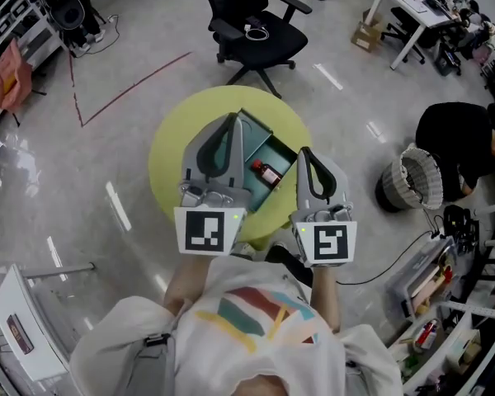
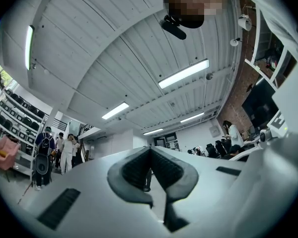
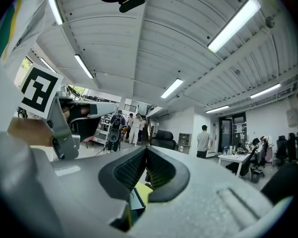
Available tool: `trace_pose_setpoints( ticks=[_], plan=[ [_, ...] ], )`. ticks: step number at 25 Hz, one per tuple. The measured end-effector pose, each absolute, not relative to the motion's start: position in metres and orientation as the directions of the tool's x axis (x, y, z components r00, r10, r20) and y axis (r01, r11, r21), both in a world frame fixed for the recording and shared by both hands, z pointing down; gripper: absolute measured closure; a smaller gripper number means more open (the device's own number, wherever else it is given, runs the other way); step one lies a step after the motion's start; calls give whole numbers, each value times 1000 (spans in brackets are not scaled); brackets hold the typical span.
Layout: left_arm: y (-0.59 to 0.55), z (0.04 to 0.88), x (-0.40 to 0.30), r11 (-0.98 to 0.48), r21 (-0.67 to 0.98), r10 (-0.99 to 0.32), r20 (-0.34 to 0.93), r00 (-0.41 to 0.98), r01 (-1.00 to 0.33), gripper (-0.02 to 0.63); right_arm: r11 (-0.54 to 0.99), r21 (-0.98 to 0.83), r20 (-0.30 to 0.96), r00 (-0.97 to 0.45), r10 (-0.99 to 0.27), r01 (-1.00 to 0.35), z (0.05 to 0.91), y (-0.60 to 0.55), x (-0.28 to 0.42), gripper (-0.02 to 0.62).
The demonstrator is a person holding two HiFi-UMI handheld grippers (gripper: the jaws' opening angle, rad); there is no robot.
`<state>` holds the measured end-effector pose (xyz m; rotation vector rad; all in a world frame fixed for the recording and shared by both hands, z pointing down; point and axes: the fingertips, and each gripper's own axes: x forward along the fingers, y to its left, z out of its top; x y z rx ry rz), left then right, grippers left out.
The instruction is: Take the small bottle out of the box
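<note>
A small dark bottle (image 1: 268, 173) with a red label lies inside an open teal box (image 1: 262, 132) on a round yellow-green table (image 1: 169, 151). Both grippers are held above the near side of the table, tilted upward. My left gripper (image 1: 231, 120) hovers over the box's left part, its jaws shut and empty (image 2: 150, 149). To the right of the bottle is my right gripper (image 1: 304, 152), its jaws also shut with nothing between them (image 3: 146, 148). Under the right jaws, the right gripper view shows a sliver of the table (image 3: 145, 191).
A black office chair (image 1: 256, 35) stands just beyond the table. A wicker basket (image 1: 417, 180) and a crouched person in black (image 1: 454, 134) are to the right, a white desk (image 1: 408, 7) at the far right. Cables and shelves line the right edge.
</note>
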<state>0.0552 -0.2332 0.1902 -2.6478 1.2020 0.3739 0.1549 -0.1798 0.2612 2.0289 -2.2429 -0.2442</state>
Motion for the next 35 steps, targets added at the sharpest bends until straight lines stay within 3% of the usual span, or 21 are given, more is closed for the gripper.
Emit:
trace_pose_setpoints(
  ticks=[28, 35],
  plan=[
    [-270, 199, 86, -519, -113, -814, -237, 530, -847, 591, 304, 176, -69, -320, -945, -936, 243, -225, 183, 592],
    [-274, 213, 75, -498, -112, -840, -187, 510, -860, 591, 343, 168, -5, -348, -937, -924, 253, -240, 180, 591]
  ],
)
